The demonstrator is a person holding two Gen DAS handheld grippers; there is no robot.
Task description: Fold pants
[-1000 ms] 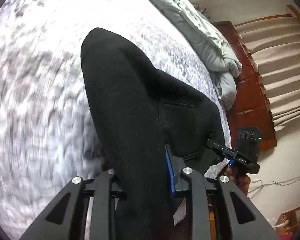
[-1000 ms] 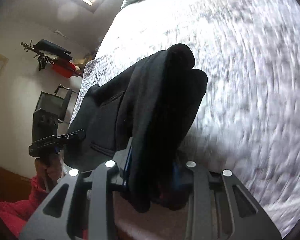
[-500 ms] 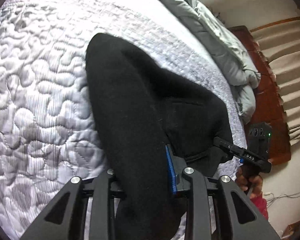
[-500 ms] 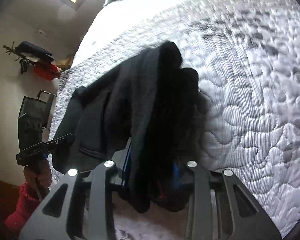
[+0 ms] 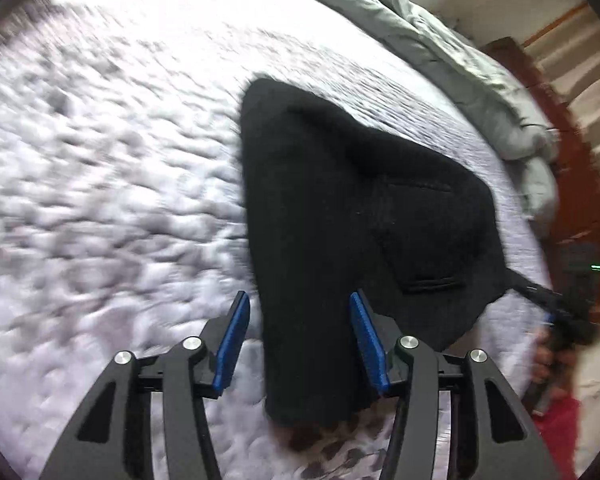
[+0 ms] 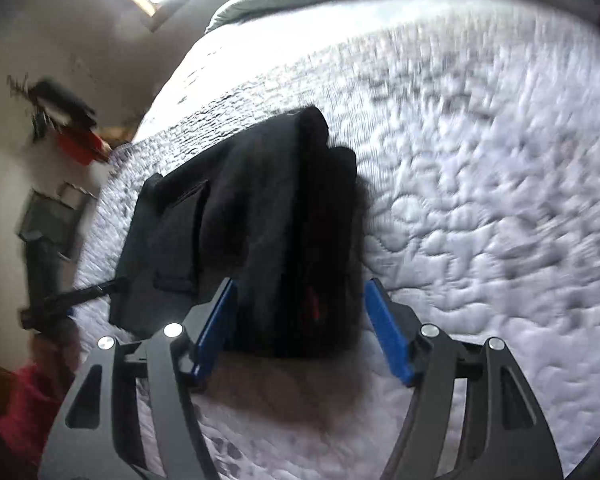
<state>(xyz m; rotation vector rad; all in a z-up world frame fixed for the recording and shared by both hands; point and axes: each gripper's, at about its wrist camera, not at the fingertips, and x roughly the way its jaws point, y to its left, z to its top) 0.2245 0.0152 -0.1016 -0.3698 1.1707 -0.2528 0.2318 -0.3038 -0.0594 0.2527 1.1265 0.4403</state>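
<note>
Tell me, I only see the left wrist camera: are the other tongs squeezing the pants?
Observer: No. The right tongs are open, and the pants lie between their blue pads on the bedcover.
Operator: Do they look folded from there?
Observer: Yes, the end near those tongs shows thick stacked layers.
Operator: What's on the wall over there?
Observer: A red and black thing hangs there, too blurred to name.
</note>
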